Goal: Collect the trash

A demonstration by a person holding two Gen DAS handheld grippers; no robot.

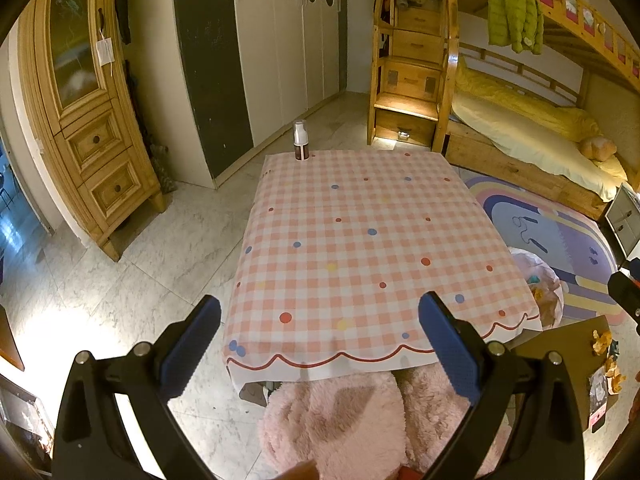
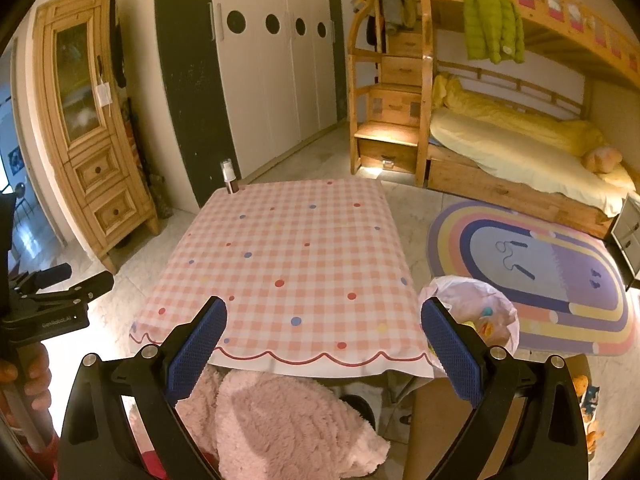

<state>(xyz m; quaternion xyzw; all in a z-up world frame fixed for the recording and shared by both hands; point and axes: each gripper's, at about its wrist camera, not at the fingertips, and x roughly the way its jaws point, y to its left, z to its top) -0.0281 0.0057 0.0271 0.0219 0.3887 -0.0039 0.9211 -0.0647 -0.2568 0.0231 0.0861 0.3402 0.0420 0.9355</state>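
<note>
Right wrist view shows both our grippers, left gripper [image 1: 320, 336] and right gripper [image 2: 324, 332], spread wide and empty, so reaching far ahead could topple the slim white-capped bottle [image 2: 229, 178] off the pink checked surface [image 2: 288, 264].

A bottle [image 1: 300, 140] stands at the surface's [image 1: 360, 240] far left corner. Right of the surface, on the floor, sits a bag [image 2: 472, 312], seemingly holding scraps; a rug [image 2: 560, 272] lies beyond.
</note>
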